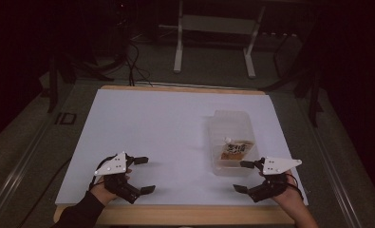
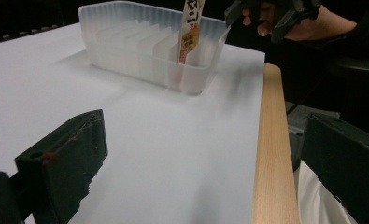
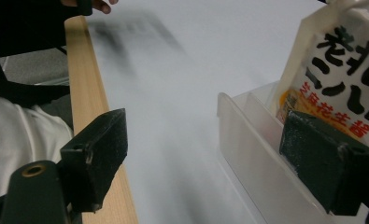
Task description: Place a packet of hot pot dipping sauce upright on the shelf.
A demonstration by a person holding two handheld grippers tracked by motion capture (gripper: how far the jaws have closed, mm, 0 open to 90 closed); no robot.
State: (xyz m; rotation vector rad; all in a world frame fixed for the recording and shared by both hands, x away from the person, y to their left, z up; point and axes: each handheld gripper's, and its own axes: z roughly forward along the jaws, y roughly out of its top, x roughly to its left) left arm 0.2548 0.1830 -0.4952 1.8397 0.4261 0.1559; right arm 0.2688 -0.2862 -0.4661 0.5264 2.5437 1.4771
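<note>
High view: our left gripper and right gripper sit released near the surface's near edge. We judge the packet already placed, upright in the clear bin at the near-right; little remains.

room dark | grey floor | white-legged stand behind table

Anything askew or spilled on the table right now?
Nothing spilled or damaged. The packet stands on end in the near slot of the translucent bin, its top poking above the rim. Left gripper and right gripper are both open and empty near the table's front edge.
</note>
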